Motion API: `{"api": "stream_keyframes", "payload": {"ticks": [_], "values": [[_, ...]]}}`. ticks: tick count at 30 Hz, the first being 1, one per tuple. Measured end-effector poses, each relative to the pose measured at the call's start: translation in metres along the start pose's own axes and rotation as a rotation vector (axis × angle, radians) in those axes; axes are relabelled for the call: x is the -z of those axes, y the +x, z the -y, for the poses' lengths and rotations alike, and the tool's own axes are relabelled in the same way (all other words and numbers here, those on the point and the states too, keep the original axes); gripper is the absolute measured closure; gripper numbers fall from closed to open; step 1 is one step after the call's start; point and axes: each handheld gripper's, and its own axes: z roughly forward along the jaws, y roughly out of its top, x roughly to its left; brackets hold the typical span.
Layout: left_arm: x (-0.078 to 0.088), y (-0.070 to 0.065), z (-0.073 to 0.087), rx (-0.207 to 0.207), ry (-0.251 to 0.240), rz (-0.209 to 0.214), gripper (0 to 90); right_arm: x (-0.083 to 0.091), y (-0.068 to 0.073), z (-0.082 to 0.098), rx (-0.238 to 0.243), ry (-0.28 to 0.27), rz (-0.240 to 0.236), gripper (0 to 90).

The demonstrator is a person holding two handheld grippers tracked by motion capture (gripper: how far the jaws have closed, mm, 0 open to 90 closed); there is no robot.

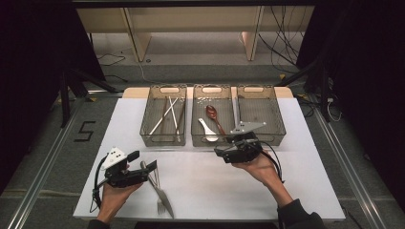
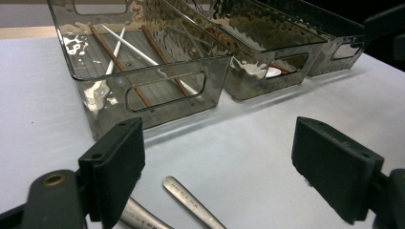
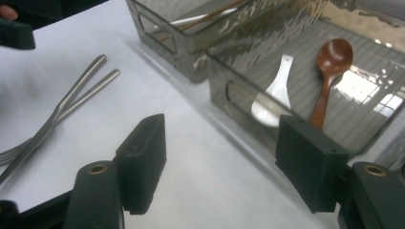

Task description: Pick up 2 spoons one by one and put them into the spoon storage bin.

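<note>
The left tool [image 1: 143, 162] hangs with its jaws wide apart and nothing between them, just over the handle ends of two forks [image 1: 160, 191] that lie crossed on the white table [image 1: 210, 191]. In the left gripper view those handles [image 2: 191, 202] sit on the table between and below the jaws, not touched by either pad.

Take the middle bin [image 1: 213, 138] as the landmark. The forks lie well to its left and nearer the person. The right tool [image 1: 220, 153] is just in front of the bin's near wall, jaws spread and empty, pointing left toward the forks. In the right gripper view the bin's near wall [image 3: 239, 95] stands just past the jaws.

Inside the middle bin lie a white spoon [image 1: 208, 130] and a brown wooden spoon [image 1: 213, 116], side by side. Left of it, another bin [image 1: 164, 138] holds chopsticks [image 1: 168, 114]. Right of it stands a third bin [image 1: 272, 136].
</note>
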Motion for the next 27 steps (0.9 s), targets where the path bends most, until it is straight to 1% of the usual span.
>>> {"api": "stream_keyframes", "payload": {"ticks": [3, 5, 8, 10, 12, 16, 21, 23, 27], "values": [[-0.002, 0.001, 0.000, -0.003, 0.009, -0.001, 18.3, 0.005, 0.001, 0.013, -0.022, -0.012, -0.011, 35.6], [-0.003, 0.002, 0.000, -0.001, 0.013, 0.000, 18.3, 0.007, 0.001, 0.021, -0.031, -0.014, -0.009, 35.6], [-0.004, 0.002, 0.000, -0.006, 0.019, 0.002, 18.5, 0.012, 0.002, 0.032, -0.055, -0.035, -0.016, 35.6], [-0.005, 0.002, 0.000, -0.010, 0.019, 0.003, 18.9, 0.013, 0.003, 0.036, -0.050, -0.032, -0.012, 35.6], [-0.006, 0.002, 0.000, -0.012, 0.026, 0.004, 18.9, 0.014, 0.003, 0.040, -0.056, -0.044, -0.020, 35.6], [-0.007, 0.004, 0.000, -0.014, 0.036, 0.006, 18.9, 0.015, 0.005, 0.047, -0.061, -0.048, -0.024, 35.3], [-0.009, 0.005, -0.001, -0.019, 0.047, 0.008, 19.3, 0.017, 0.008, 0.056, -0.069, -0.042, -0.029, 34.0], [-0.010, 0.005, -0.001, -0.013, 0.050, 0.007, 19.4, 0.018, 0.009, 0.059, -0.068, -0.038, -0.030, 33.2], [-0.011, 0.006, -0.004, -0.015, 0.061, 0.008, 19.5, 0.022, 0.010, 0.066, -0.079, -0.045, -0.030, 32.9]]}}
